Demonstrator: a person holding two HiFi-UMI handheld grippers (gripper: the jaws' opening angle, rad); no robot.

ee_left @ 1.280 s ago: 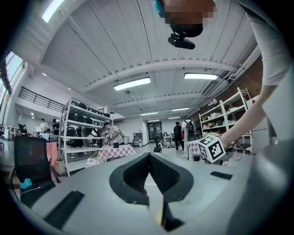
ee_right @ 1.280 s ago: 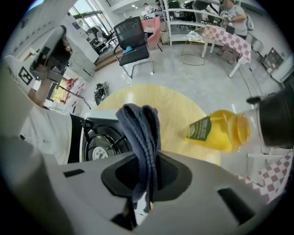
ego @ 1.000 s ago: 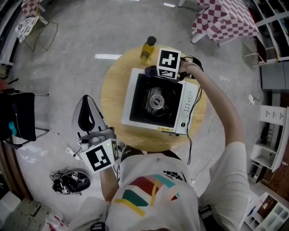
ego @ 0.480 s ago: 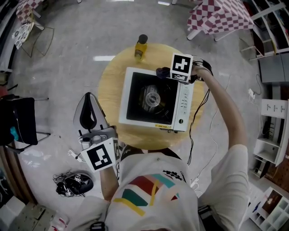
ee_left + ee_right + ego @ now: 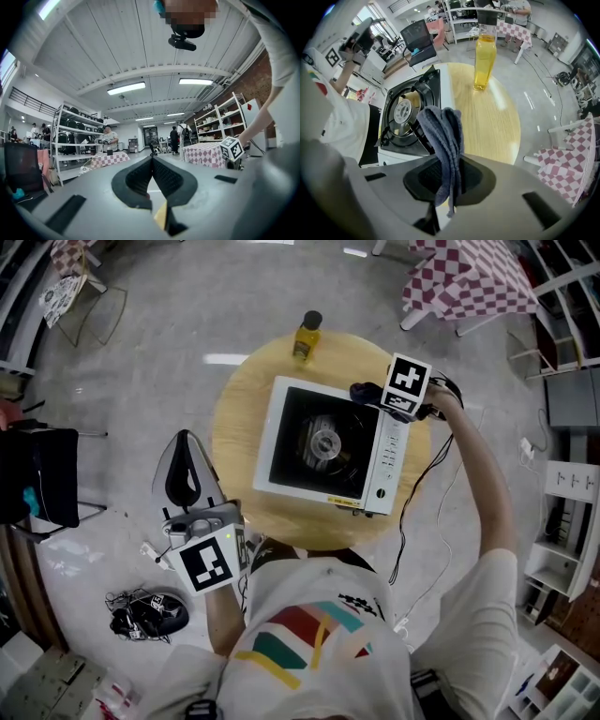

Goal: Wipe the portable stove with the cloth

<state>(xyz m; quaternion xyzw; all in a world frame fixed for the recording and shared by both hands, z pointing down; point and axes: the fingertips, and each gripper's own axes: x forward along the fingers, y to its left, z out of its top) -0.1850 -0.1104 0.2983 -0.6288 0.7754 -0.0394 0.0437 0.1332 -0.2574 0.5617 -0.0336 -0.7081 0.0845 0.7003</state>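
Note:
The white portable stove (image 5: 323, 448) with its black burner top sits on a round wooden table (image 5: 234, 427). My right gripper (image 5: 375, 392) hovers at the stove's far right corner, above the control strip, shut on a dark grey-blue cloth (image 5: 364, 390). In the right gripper view the cloth (image 5: 443, 136) hangs bunched out of the right gripper (image 5: 446, 164), with the stove (image 5: 410, 112) beyond it to the left. My left gripper (image 5: 192, 532) is held off the table near my body. In the left gripper view the left gripper (image 5: 152, 161) points upward, shut and holding nothing.
A yellow bottle (image 5: 306, 337) (image 5: 484, 51) stands at the table's far edge. A black cable (image 5: 412, 493) runs off the stove's right side. A grey chair seat (image 5: 186, 479) is left of the table, a black chair (image 5: 37, 479) farther left, and a checkered table (image 5: 469, 277) at the back right.
My right gripper has carried the cloth to the right along the stove's far edge, ending over the control strip. The left gripper has stayed where it was.

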